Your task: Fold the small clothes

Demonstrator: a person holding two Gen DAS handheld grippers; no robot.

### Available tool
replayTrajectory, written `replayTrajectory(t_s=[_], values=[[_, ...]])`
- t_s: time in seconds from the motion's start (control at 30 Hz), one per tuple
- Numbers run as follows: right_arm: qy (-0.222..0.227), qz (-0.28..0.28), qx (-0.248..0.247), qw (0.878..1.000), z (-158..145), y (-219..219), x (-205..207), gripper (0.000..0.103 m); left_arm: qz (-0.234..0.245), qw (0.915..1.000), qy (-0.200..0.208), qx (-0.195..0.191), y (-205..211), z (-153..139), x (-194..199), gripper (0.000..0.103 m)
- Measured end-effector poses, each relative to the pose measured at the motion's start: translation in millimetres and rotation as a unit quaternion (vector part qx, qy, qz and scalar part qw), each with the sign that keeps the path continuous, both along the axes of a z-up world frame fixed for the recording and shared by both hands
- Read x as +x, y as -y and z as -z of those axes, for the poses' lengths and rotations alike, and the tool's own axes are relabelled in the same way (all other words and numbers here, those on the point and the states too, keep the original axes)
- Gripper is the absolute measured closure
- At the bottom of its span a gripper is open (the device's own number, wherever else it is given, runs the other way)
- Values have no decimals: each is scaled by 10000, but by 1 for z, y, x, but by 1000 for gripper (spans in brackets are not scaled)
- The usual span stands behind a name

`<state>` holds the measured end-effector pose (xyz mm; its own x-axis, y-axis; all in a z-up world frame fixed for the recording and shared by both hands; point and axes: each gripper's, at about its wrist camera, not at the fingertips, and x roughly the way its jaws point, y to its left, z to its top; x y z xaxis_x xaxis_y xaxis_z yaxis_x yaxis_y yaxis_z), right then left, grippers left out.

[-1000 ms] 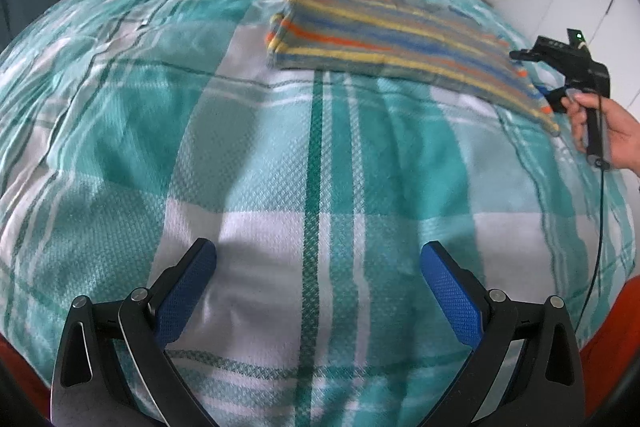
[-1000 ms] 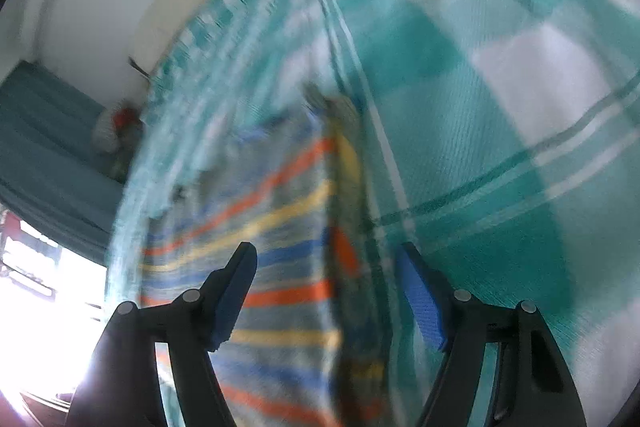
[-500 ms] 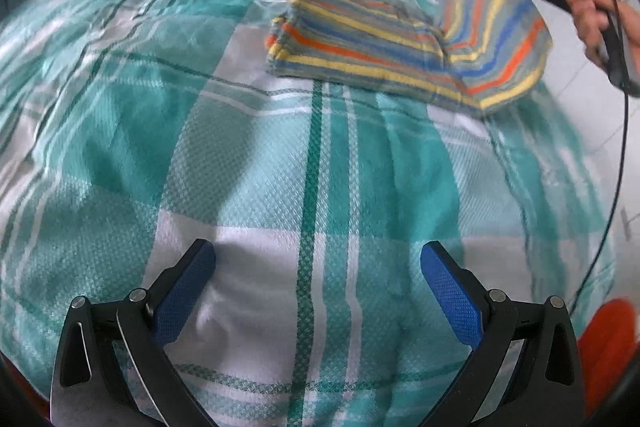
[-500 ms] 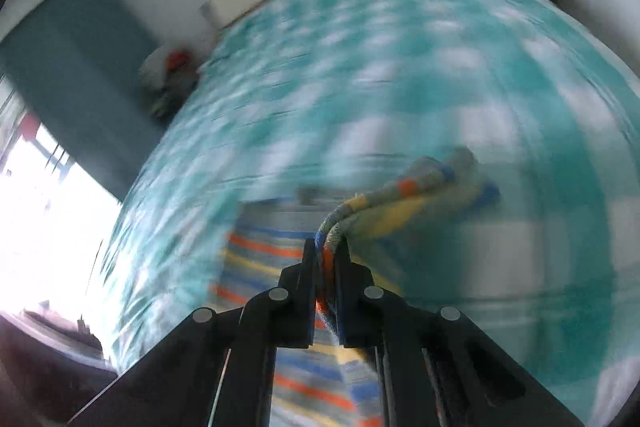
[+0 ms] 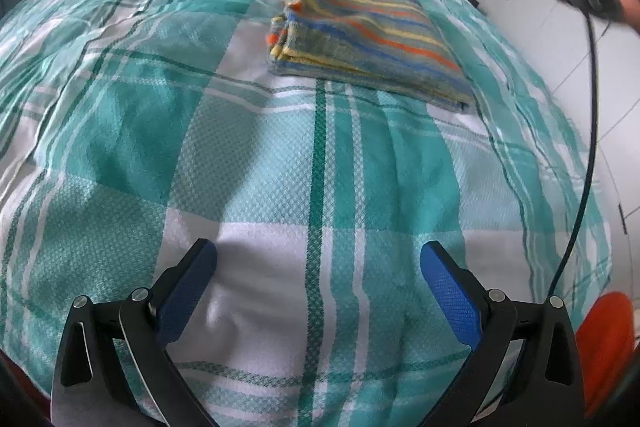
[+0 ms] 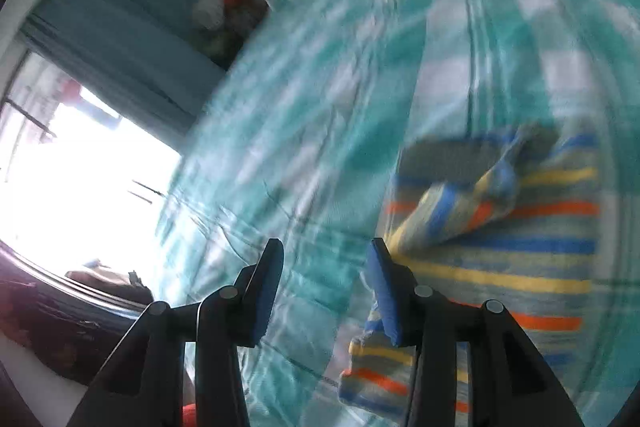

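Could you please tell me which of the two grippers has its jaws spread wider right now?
The left gripper: its blue pads stand far apart over bare bedsheet, while the right gripper shows a narrower gap.

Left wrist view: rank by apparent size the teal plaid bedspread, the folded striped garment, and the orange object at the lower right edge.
1. Teal plaid bedspread, filling most of the frame.
2. Folded striped garment.
3. Orange object, though the frame edge cuts it off and it sits nearer the camera, so its true size is unsure.

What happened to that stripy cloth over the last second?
The right tongs pinched the striped cloth by its near-wall end, carried it over onto the rest, and their jaws have just been opening, with nothing between them. The cloth now lies folded shorter. The left tongs stayed open above the checked bedspread.
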<state>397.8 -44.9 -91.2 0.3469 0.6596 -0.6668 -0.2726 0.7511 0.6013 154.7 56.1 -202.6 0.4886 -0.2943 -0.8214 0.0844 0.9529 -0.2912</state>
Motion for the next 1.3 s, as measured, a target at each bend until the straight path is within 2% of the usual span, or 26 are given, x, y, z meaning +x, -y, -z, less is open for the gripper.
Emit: replayTrajectory(t_s=[0.1,0.17,0.2,0.3,0.37,0.43,0.47,0.53,0.6,0.63,0.67,0.7,0.73,0.83,0.9,1.03,1.2,1.27,1.3], values=[[184,269,-318,9990,-9,33,-6,60,-117,9996,-41,-263,-6,-1,3,1],[43,208,-821,9964,8,44,-14,64,-189,9990,-48,-396,-14,-1,1,1],[-60,53,-945,9955,20,44,-18,69,-220,9989,-40,-421,-16,0,1,1],[-489,-666,-1284,9883,75,13,-40,69,-222,9991,-16,-369,-16,0,-1,1],[-819,-1386,-1545,9748,105,-18,-57,69,-199,9993,-3,-323,-15,-1,-2,1],[-577,-1788,-1595,9691,98,-32,-70,70,-189,9993,-8,-327,-14,-2,-1,1],[-447,-1809,-1464,9715,87,-33,-68,70,-177,9992,-20,-367,-14,-2,0,1],[-296,-1444,-1274,9808,69,-27,-47,70,-167,9989,-35,-435,-14,-3,5,1],[-335,-849,-1495,9845,65,-20,-5,69,-172,9985,-30,-517,-14,-5,10,1],[-478,-694,-1750,9810,72,-21,14,69,-181,9984,-35,-542,-15,-5,11,1],[-809,-621,-2089,9726,86,-23,40,71,-199,9982,-45,-563,-17,-6,12,1],[-1027,-493,-2253,9676,95,-25,63,74,-220,9980,-57,-597,-19,-5,12,1],[-997,-352,-2218,9693,95,-26,79,74,-244,9976,-73,-642,-22,-6,12,1],[-202,-107,-1725,9847,65,-39,112,72,-346,9960,-113,-819,-32,-8,14,1],[147,-35,-1506,9885,48,-44,118,56,-396,9956,-100,-848,-35,-10,16,1],[382,-139,-1572,9867,36,-31,88,56,-486,9951,-60,-856,-43,-14,16,1],[928,-266,-1720,9804,36,20,-22,56,-651,9950,36,-757,-55,-16,10,1],[970,-271,-1822,9781,63,49,-82,56,-693,9953,23,-674,-55,-12,8,1],[822,-315,-1892,9780,80,51,-92,56,-686,9957,26,-615,-53,-8,9,1]])
